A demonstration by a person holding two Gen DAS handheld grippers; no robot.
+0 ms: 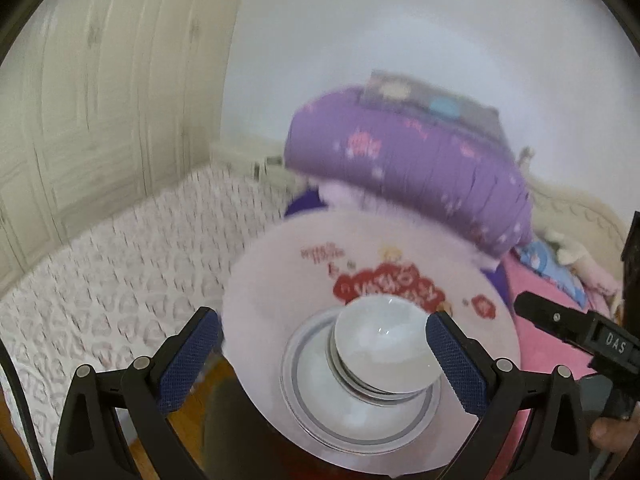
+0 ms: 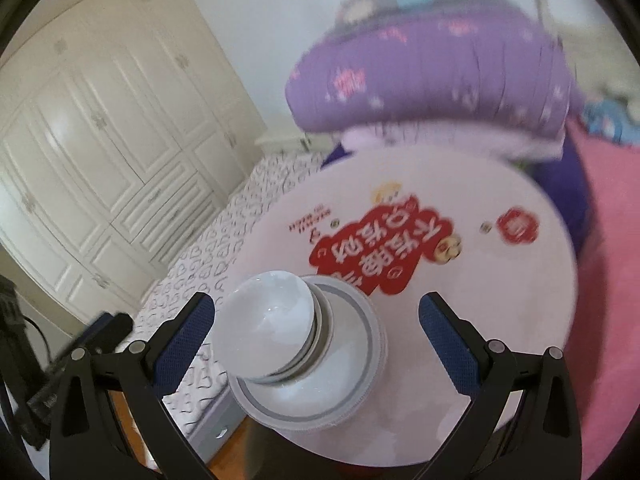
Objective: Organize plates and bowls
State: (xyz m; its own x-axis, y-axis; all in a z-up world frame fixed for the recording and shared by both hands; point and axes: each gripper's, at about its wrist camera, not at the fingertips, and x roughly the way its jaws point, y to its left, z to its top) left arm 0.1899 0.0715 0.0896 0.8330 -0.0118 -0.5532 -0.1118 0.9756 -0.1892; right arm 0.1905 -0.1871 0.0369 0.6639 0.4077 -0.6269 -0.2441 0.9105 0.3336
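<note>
A stack of white bowls (image 1: 382,348) sits on a stack of grey-rimmed white plates (image 1: 320,412) on a round pink table (image 1: 280,280) with red printed lettering. My left gripper (image 1: 320,348) is open and empty, its blue pads either side of the stack, above it. The same bowls (image 2: 268,332) and plates (image 2: 352,396) show in the right wrist view near the table's (image 2: 500,320) front left edge. My right gripper (image 2: 316,336) is open and empty, above the stack. The right gripper's black finger (image 1: 560,320) shows at the right of the left wrist view.
A bed with a heart-patterned white cover (image 1: 120,272) lies left of the table. A folded purple quilt (image 1: 400,168) and pink bedding (image 2: 612,240) lie behind. A cream wardrobe (image 2: 100,140) stands at the left. Wooden floor (image 1: 188,428) shows below.
</note>
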